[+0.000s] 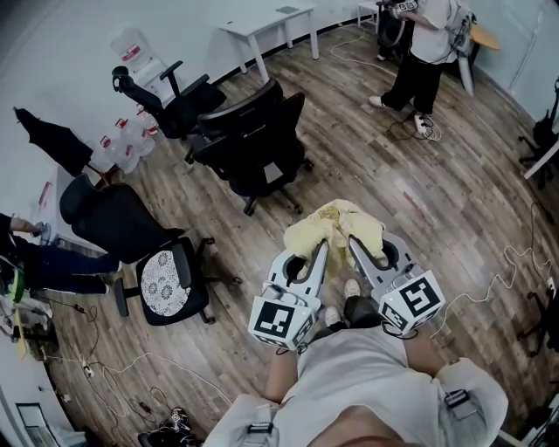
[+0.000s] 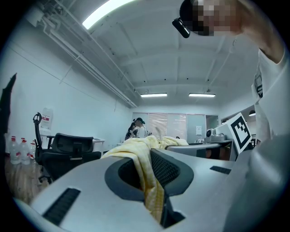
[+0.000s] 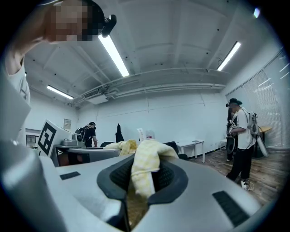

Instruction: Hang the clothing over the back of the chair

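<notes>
A pale yellow garment hangs bunched between my two grippers, above the wooden floor. My left gripper is shut on its left part, and my right gripper is shut on its right part. In the left gripper view the yellow cloth runs down between the pads of the left gripper. In the right gripper view a fold of the cloth bulges over the pinched jaws of the right gripper. Two black office chairs stand a little ahead and to the left, their backs toward me.
A third black chair with a white patterned seat stands at the left. Another black chair and water bottles sit by the wall. A white desk is at the back. A person stands far right; cables lie on the floor.
</notes>
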A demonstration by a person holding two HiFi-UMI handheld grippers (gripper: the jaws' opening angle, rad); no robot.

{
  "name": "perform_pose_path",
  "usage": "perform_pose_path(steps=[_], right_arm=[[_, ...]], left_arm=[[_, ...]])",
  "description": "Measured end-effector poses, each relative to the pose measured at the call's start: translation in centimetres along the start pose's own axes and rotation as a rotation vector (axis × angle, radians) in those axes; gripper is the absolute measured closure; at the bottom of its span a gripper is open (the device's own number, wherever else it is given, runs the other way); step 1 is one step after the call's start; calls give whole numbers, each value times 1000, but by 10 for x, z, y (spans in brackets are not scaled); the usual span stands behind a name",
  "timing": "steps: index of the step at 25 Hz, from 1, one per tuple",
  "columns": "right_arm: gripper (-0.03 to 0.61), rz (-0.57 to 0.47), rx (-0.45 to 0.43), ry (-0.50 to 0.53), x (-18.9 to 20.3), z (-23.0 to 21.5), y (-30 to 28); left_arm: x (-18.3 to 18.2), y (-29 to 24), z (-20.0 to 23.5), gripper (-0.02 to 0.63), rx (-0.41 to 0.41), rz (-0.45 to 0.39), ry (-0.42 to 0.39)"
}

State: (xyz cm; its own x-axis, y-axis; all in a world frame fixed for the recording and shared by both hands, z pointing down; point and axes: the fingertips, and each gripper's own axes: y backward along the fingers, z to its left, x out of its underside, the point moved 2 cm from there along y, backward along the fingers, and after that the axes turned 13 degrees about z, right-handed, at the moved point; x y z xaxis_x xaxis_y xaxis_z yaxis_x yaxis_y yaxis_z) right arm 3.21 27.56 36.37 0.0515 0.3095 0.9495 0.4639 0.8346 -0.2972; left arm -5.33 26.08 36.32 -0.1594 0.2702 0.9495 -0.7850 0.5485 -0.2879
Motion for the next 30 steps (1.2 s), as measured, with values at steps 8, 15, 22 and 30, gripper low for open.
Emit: perform_pose_path(steps=[8, 15, 22, 30], right_arm=[[512, -4, -46, 0, -8, -27, -33], [512, -16, -82, -12, -16, -68, -58], [512, -29, -113, -8, -25, -104, -71], [512, -26, -142, -1, -33, -134, -87]], left_arm=[[-9, -28, 26, 555, -45, 6, 4], [-23, -69, 43, 555, -86, 23, -12], [-37, -103, 51, 555, -125, 9, -17], [-46, -132, 61, 555, -159, 4, -7]])
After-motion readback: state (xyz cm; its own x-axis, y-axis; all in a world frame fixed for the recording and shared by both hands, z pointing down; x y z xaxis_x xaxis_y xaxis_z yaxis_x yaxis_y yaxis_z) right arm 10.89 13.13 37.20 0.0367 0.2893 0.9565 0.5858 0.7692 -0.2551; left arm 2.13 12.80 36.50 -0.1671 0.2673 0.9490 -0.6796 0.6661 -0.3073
